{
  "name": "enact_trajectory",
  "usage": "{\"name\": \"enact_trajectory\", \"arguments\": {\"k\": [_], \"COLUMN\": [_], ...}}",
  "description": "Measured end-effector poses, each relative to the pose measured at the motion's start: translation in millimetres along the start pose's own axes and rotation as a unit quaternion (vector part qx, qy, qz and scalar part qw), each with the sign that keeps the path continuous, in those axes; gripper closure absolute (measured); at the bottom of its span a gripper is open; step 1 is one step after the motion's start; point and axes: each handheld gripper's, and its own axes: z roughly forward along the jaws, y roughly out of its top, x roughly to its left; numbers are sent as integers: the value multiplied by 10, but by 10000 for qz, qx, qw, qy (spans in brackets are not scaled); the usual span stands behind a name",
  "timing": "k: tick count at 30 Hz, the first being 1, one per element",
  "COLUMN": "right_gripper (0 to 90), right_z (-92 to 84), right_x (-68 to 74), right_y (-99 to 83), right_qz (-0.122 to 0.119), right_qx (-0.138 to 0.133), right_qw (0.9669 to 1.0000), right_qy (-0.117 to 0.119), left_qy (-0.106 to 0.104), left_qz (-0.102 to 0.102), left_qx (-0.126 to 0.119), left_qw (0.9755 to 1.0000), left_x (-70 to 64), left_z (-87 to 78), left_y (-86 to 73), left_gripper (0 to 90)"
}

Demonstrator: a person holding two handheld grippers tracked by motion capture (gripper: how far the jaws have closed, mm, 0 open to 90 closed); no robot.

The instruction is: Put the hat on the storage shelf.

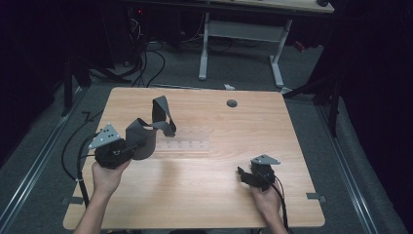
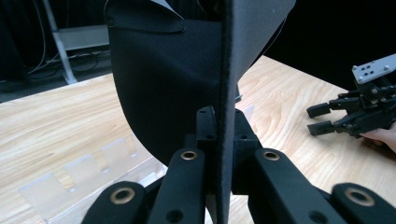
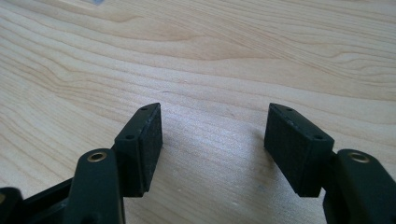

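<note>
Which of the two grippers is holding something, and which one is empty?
The left gripper holds something: its jaws are shut on the edge of a dark grey fabric piece. The right gripper is empty, jaws wide apart over the bare table.

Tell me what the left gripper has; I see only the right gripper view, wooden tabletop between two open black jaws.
Observer: The left gripper is shut on a dark grey curling fabric strap, its edge pinched between the jaws.
Operator: Report where the strap goes.
Observer: It loops up off the wooden table and trails over a clear plastic tray.
Operator: Place my gripper.
Observer: The right gripper is open near the table's front right, apart from the strap.
</note>
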Motion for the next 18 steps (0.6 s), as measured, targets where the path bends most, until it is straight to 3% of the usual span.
{"name": "enact_trajectory", "arguments": {"k": [5, 9, 18], "right_gripper": [373, 372, 364], "right_z": [0, 0, -1], "right_x": [1, 2, 6], "right_y": [0, 0, -2], "right_qz": [-1, 3, -6], "right_qx": [-1, -2, 0], "right_qw": [10000, 10000, 10000], "right_qy": [3, 1, 6], "left_qy": [134, 384, 725], "left_qz": [-48, -29, -156], "left_qx": [-52, -93, -78], "left_qw": [9999, 9992, 9972], "left_x": [69, 148, 371], "left_z": [9, 20, 136], "left_y": [42, 61, 29], "left_gripper": [862, 861, 861]}}
